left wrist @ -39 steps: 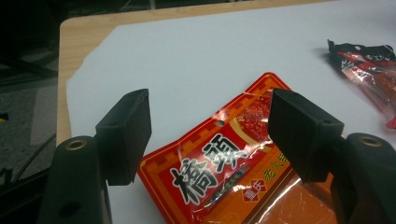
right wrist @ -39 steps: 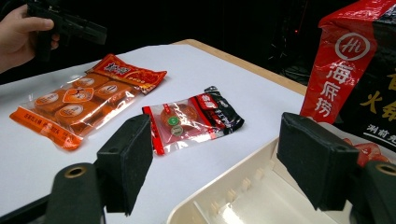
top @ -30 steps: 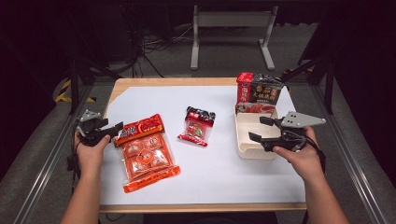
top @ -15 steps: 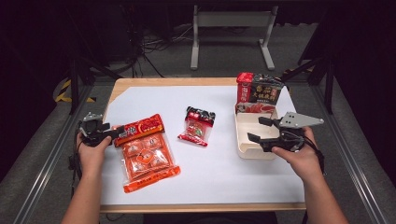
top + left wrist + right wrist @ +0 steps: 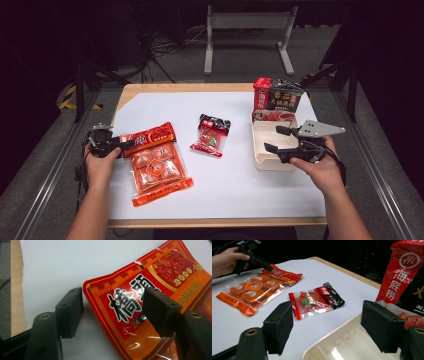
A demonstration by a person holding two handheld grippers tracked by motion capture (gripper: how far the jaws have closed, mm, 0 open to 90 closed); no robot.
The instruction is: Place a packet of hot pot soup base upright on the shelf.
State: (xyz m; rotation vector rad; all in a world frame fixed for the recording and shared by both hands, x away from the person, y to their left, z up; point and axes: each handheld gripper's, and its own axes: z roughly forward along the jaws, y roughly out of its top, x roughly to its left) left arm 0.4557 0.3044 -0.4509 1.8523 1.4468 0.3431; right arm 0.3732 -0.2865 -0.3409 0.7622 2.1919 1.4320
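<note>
My left tongs (image 5: pixel 112 312) have just been closing, still apart, straddling the top edge of the orange snack packet (image 5: pixel 156 162) lying flat at the tabletop's (image 5: pixel 240 180) left. It looks light, crinkly, slippery (grip the sealed header). Right tongs (image 5: pixel 332 325) gape over the white tray (image 5: pixel 262 145).

Your left gripper (image 5: pixel 112 312): jaws apart, just been closing, straddling top corner of red-orange snack pouch (image 5: pixel 160 292). Pads not pressing. White table sheet (image 5: pixel 62 265) beyond left jaw.
</note>
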